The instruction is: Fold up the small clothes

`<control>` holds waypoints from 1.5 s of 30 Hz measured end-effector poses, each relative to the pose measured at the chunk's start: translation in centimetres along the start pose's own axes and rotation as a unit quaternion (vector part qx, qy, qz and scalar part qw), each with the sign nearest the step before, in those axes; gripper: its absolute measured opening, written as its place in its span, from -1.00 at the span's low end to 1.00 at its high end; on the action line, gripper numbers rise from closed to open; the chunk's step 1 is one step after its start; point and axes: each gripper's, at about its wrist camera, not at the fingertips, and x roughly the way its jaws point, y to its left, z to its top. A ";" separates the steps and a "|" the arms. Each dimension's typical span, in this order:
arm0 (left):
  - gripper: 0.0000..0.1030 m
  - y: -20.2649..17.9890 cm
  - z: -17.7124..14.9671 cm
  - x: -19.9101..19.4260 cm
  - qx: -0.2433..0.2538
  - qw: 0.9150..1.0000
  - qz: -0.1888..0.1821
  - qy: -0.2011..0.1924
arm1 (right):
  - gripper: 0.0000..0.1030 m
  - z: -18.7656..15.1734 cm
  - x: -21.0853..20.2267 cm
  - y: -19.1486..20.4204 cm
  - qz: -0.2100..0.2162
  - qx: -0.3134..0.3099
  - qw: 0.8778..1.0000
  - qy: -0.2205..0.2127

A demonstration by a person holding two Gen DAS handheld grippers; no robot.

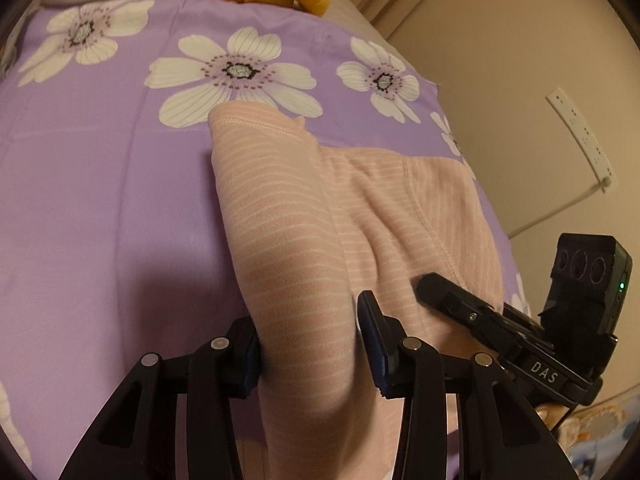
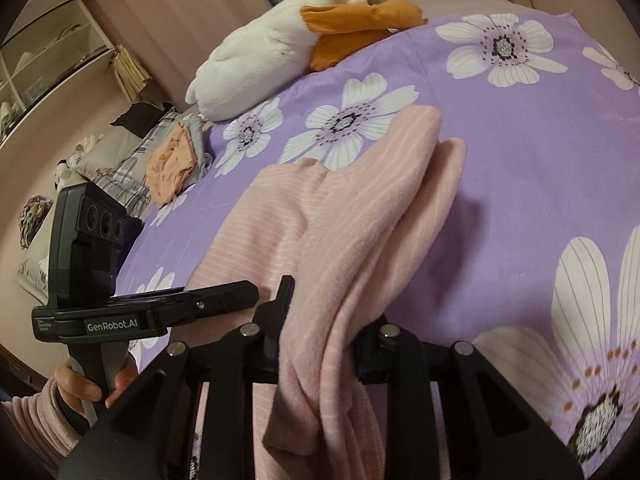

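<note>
- Left wrist view: my left tongs (image 1: pixel 310 346) are clenched on a raised fold of the pink striped garment (image 1: pixel 360 208), cloth bunched between both fingers.
- Garment lies on the purple flowered bedsheet (image 1: pixel 100 200), hem end far from me, the rest running near and right toward the bed edge.
- My right tongs (image 1: pixel 448 294) show at right in this view, lying against the garment's near right part.
- Right wrist view: right tongs (image 2: pixel 320 344) grasping a thick gather of the same garment (image 2: pixel 360 208), which hangs down between the fingers.
- Left tongs (image 2: pixel 224 296) appear at left, held in my left hand (image 2: pixel 96 384), tips at the garment's left edge.
- White and orange plush toy (image 2: pixel 280 48) rests at the far side of the sheet.
- Small pile of folded clothes (image 2: pixel 172 164) sits at far left, beside the sheet's edge.
</note>
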 end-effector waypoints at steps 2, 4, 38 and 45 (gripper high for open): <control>-0.19 -0.4 -0.5 -0.7 0.003 1.000 0.006 -0.004 | -0.51 -0.5 -0.6 0.6 0.004 -0.003 1.000 -0.003; -0.19 -0.7 -1.1 -1.5 0.004 1.000 0.008 -0.007 | -0.51 -1.1 -1.2 1.2 0.007 -0.006 1.000 -0.005; -0.19 0.7 -8.1 -12.9 -0.029 0.995 0.063 -0.076 | -0.51 -5.6 -5.6 13.1 0.055 -0.109 0.993 0.002; -0.19 1.2 -8.6 -14.2 -0.034 0.993 0.069 -0.092 | -0.51 -5.1 -5.3 14.6 0.060 -0.129 0.990 0.004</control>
